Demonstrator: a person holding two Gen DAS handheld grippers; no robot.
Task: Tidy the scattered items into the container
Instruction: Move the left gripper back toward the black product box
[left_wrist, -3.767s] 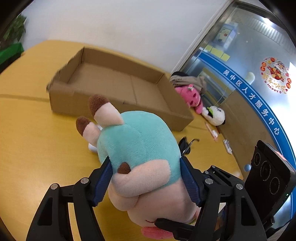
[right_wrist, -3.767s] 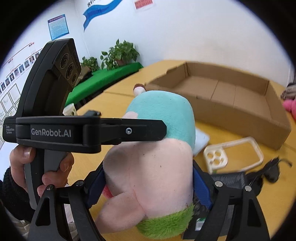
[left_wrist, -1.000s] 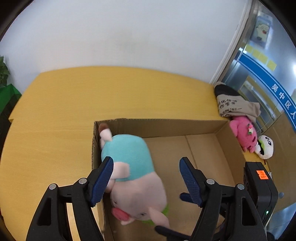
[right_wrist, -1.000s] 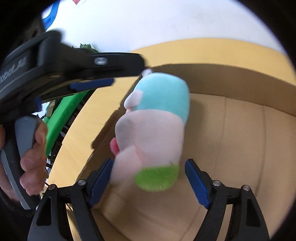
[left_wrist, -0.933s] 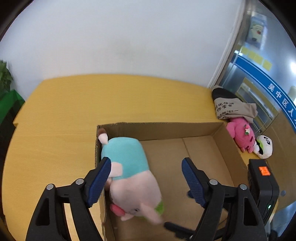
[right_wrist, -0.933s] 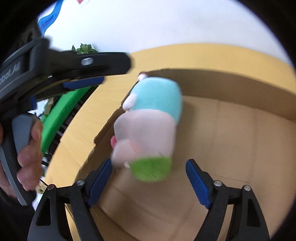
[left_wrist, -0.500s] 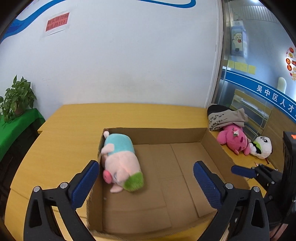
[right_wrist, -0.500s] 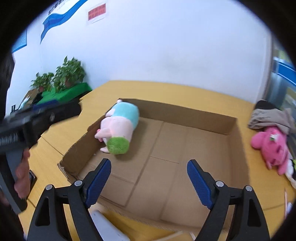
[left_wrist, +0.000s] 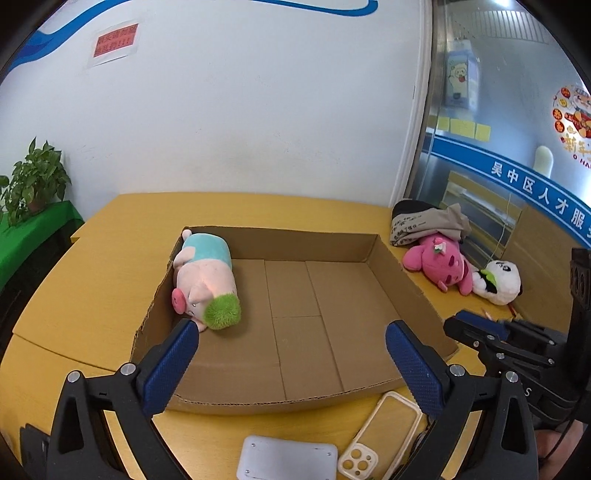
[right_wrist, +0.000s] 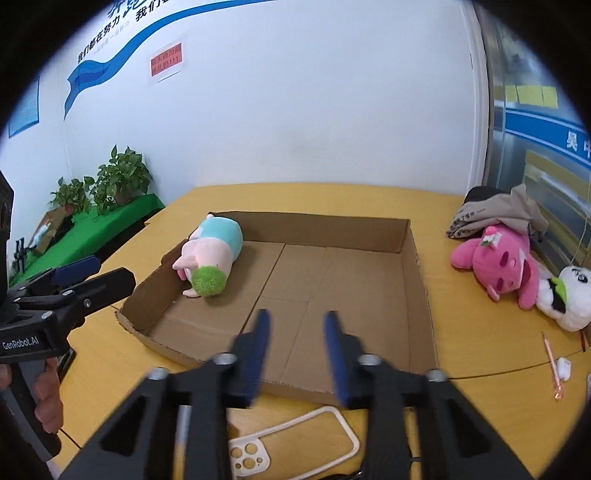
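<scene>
white walls and a glass door frame a yellow surface (left_wrist: 92, 295) where an open box (left_wrist: 325, 384) sits in the middle. inside it, against the left wall near the far corner, lies a pig plush (left_wrist: 205, 280), on its side with its green tuft toward the near edge. both tools hang above the near edge, carrying nothing: the left tool (left_wrist: 291, 362) has its jaws spread wide, and the right tool (right_wrist: 297, 354) shows a narrower gap between its blurred jaws, with nothing in it. still outside the box are a phone case (left_wrist: 380, 432) and a white plate (left_wrist: 288, 458), both just in front of the near wall, plus a pink plush (right_wrist: 506, 262) and a panda plush (right_wrist: 569, 295) lying touching each other well to the right of the box, beside a grey bundle (right_wrist: 491, 214). so the tidying looks barely begun. the thin phone case lies flat, and jaws coming straight down could slide off it or push it under the box edge; it needs a grip across its rim. the low cardboard wall is soft, and a tool dragging across it could shove the box. the two plush toys touch, so grabbing one may drag the other off the edge. a small pen-like thing (right_wrist: 552, 365) near the right edge could roll if bumped.
</scene>
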